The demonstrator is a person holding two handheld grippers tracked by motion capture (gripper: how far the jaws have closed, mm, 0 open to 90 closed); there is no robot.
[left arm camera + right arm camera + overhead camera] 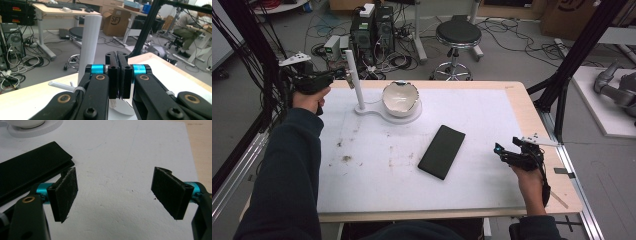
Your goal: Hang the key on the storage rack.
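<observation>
My left tongs (117, 75) have their two flat black jaws pressed together with nothing between them. They hover at the far left corner of the tabletop (492, 107), just beside a smooth white upright post (354, 80), a plain matte cylinder. In the left gripper view the post (89, 47) rises just left of the jaw tips, not touching them. The post stands on a flat white base (377, 112) that widens into a round pad under a glossy white bowl (400, 98) with an uneven, wavy rim.

My right tongs (113, 195) rest low over the near right part of the tabletop, jaws spread wide and empty; their pads are rectangular and faced with rough, fuzzy black material. In the high view these tongs (514, 150) sit near the right edge. Between them and the bowl lies a flat black rectangular case (441, 151), matte, with rounded corners, lying diagonally. The tabletop is covered by a white, faintly grainy sheet with brown scuff marks, framed by pale wood.
</observation>
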